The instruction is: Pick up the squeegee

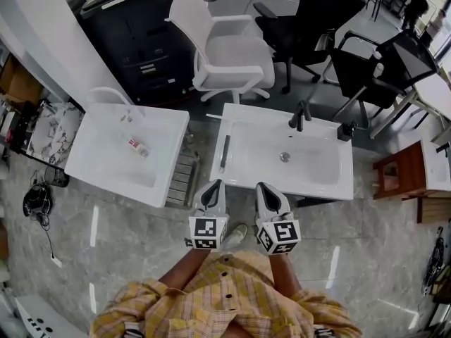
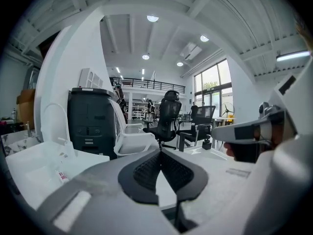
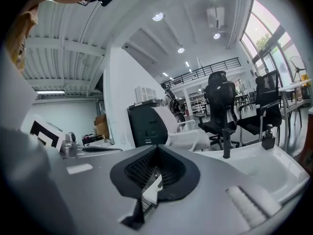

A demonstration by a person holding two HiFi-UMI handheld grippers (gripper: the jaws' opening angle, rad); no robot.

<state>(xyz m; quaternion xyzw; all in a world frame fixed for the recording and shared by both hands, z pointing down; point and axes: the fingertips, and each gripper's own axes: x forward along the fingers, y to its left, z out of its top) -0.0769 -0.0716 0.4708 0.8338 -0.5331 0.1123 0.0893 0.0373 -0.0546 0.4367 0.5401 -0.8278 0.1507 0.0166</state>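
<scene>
Left gripper view looks along the left tool, whose two black ribbed pads meet at their tips with nothing between them. Right gripper view tells the same of the right tool: pads closed together at the tip, holding nothing. In the head view both tools sit side by side, held out from a person in a yellow plaid shirt, their tips at the near edge of a white sink. The squeegee, long, thin and dark, lies flat on that sink's left rim, running away from the person, just ahead of the left tool and apart from it. A black faucet stands at the sink's far edge, and a round drain shows in the basin. A second sink stands to the left across a narrow gap, with a small packet lying in it. Beyond are a white chair, a black chair and a dark cabinet on a grey floor.
</scene>
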